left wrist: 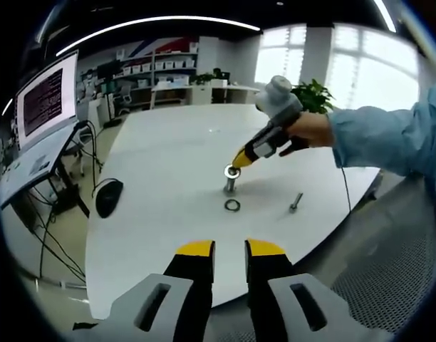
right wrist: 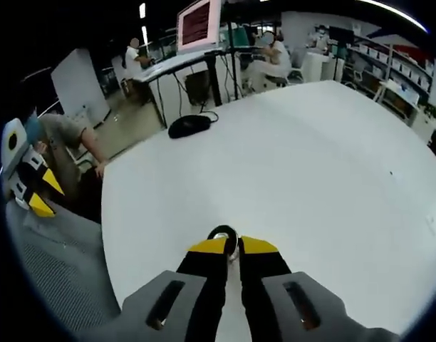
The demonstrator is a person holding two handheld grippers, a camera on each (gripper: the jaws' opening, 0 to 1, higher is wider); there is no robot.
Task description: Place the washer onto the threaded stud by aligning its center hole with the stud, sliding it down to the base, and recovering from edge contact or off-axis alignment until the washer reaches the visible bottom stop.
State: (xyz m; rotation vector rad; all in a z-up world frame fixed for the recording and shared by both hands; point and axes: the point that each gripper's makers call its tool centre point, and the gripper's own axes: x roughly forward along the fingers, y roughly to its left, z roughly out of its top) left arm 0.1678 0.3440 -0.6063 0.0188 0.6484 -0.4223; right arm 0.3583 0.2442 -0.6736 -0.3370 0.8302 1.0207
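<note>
A threaded stud stands upright on the white table. My right gripper, held by a hand in a blue sleeve, is shut on a metal washer that sits at the stud's top. In the right gripper view the same washer shows as a ring pinched between the yellow tips of the right gripper; the stud beneath is hidden. My left gripper hovers near the table's front edge, open, with nothing between its jaws. It also appears at the left of the right gripper view as the left gripper.
A second washer lies flat just in front of the stud, and a loose bolt lies to its right. A black mouse rests at the table's left edge. A monitor stands on a side desk. People sit at desks beyond.
</note>
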